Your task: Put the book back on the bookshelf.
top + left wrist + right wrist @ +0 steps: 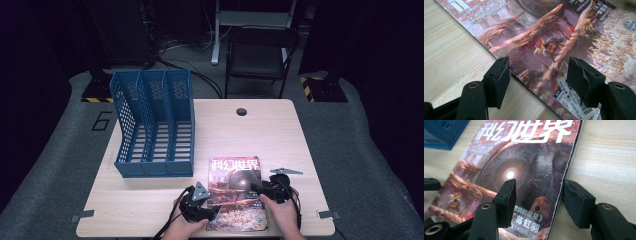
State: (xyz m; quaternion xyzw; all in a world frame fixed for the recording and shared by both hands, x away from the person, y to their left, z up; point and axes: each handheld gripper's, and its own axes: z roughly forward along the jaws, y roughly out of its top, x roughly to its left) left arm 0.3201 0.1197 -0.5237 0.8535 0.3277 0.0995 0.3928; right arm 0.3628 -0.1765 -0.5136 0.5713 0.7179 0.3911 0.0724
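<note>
A magazine (235, 176) with a reddish cover and white Chinese title lies flat on the wooden table (272, 132), near its front edge. My left gripper (213, 209) is at the magazine's left edge, low down. In the left gripper view its jaws (537, 75) stand apart, one pad over the bare wood and the other over the cover (554, 37) by the barcode. My right gripper (256, 189) is at the right edge. Its jaws (539, 195) straddle that edge of the cover (524, 162) without pressing on it. Both grippers are open.
A blue three-slot file rack (155, 125) stands at the table's left rear; its base corner (441, 132) shows in the right gripper view. A cable hole (241, 111) sits near the back edge. A black chair (260, 50) stands behind the table.
</note>
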